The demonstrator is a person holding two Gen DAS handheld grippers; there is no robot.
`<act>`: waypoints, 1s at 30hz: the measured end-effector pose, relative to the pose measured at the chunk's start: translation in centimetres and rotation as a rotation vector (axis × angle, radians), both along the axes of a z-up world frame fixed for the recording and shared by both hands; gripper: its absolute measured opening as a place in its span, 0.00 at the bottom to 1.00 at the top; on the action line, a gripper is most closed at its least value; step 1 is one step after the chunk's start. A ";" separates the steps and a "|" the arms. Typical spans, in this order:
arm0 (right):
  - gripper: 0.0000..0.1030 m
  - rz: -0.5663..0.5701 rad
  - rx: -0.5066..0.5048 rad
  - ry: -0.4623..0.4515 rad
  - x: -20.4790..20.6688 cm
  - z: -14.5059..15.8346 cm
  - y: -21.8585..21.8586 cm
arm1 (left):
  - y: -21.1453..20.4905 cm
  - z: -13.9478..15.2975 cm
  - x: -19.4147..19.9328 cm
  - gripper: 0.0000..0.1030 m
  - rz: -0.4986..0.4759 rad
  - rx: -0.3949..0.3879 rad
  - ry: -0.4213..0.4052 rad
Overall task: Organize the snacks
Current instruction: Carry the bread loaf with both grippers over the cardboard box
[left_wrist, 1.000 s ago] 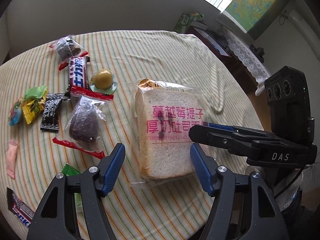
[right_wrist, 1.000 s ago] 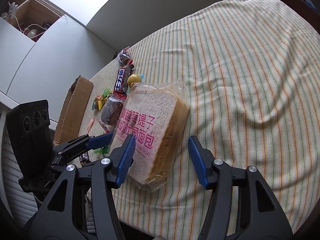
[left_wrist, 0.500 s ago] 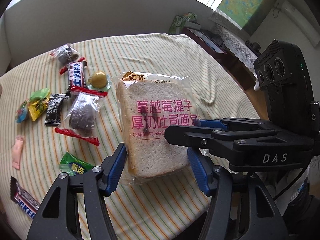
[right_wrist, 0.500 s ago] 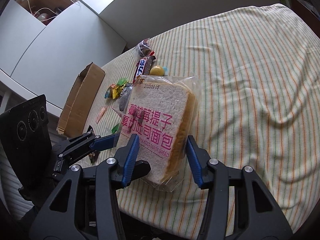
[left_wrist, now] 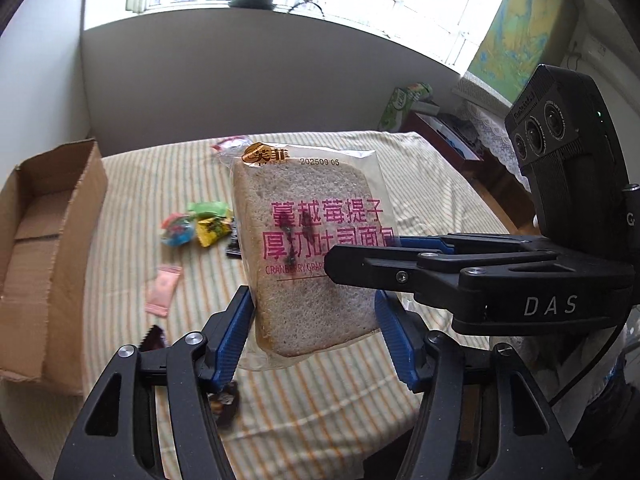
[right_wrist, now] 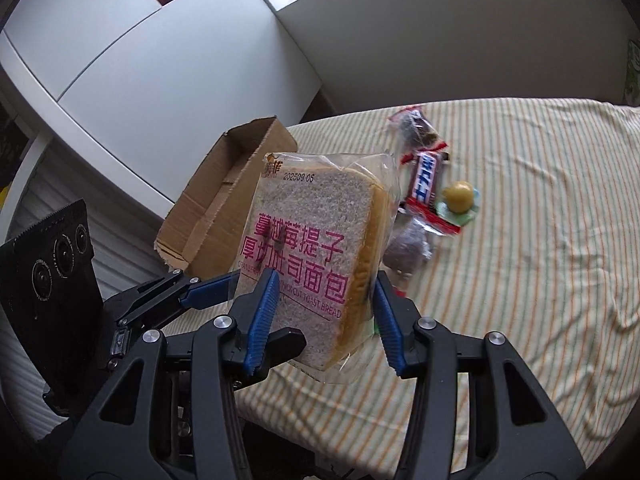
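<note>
- counter (right_wrist: 520,240): striped cloth over it, snacks scattered on top
- cardboard box (left_wrist: 48,248): open, at the counter's left edge, long side running away from the left wrist camera
- bread pack (left_wrist: 312,256): clear bag of sliced toast, lifted clear of the counter, standing on edge, long axis near upright, printed face toward both cameras, date-stamp end up, tilted slightly left at the top
- left hand-held gripper (left_wrist: 314,328): jaws about half spread, just closed in, blue pads clamped on the pack's lower left and right edges
- right hand-held gripper (right_wrist: 324,316): jaws a bit under half spread, just closed in, pinching the pack's lower end, one pad on the printed face, one on the crust side
- chocolate bar (right_wrist: 426,178), dark wrapped cakes (right_wrist: 408,248), yellow jelly cup (right_wrist: 458,198): on the counter behind the pack
- small candies (left_wrist: 200,226), pink sachet (left_wrist: 162,290): between box and pack
</note>
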State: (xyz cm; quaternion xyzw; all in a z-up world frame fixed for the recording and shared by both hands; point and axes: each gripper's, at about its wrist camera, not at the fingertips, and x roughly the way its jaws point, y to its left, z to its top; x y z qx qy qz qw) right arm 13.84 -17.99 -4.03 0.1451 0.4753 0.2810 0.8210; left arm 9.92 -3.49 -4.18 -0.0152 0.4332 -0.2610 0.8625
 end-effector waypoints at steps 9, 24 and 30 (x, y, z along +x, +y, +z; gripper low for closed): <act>0.48 0.167 -0.028 -0.072 1.9 2.6 10.6 | 9.0 2.0 0.2 0.60 0.181 -0.018 -0.051; 0.48 0.312 -0.042 -0.032 5.4 0.7 22.7 | 18.8 0.6 1.8 0.60 0.390 -0.016 -0.026; 0.48 0.332 -0.068 -0.025 6.4 -0.4 24.7 | 20.9 -0.4 2.4 0.57 0.440 -0.014 -0.009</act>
